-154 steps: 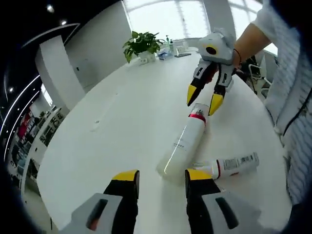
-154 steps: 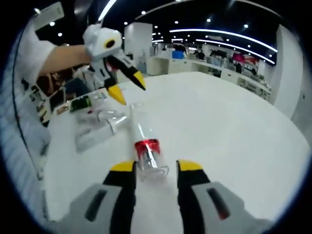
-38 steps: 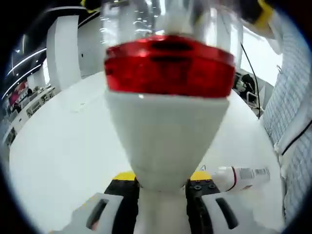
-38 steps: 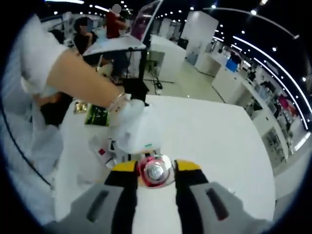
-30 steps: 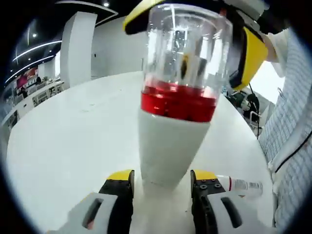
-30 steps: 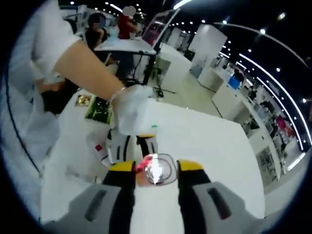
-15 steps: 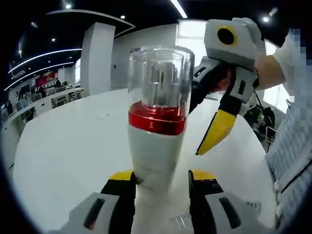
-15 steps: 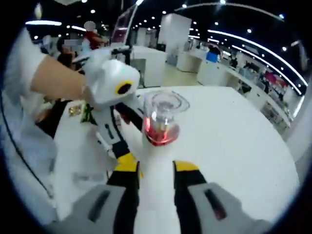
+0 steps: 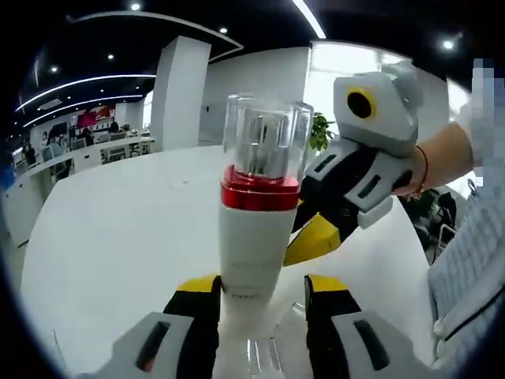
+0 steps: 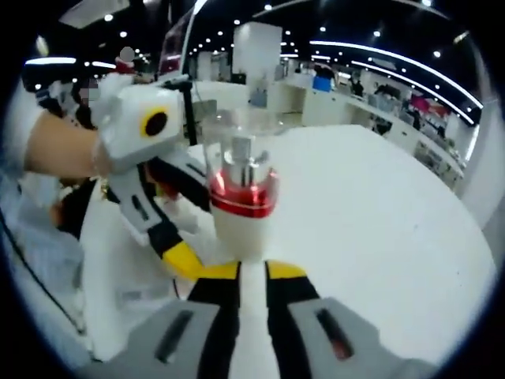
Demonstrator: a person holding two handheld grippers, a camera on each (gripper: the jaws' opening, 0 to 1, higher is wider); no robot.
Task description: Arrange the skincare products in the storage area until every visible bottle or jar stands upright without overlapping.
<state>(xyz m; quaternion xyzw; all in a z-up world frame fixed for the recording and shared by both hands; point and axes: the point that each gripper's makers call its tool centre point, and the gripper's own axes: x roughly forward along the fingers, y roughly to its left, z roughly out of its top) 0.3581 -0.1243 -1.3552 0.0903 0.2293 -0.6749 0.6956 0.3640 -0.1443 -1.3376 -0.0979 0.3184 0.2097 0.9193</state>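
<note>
In the left gripper view the white table spreads away to the left, with shop counters far off at its edge. Near the middle a tall white bottle with a red collar and clear cap stands upright on the table, its base between the yellow tips of the left gripper, whose jaws sit slightly apart just beside the bottle; whether they press it I cannot tell. To the right the right gripper reaches in beside the bottle, held by a person's hand

In the right gripper view the left gripper comes in from the left, next to the bottle. The right gripper is closed on the bottle's lower body
</note>
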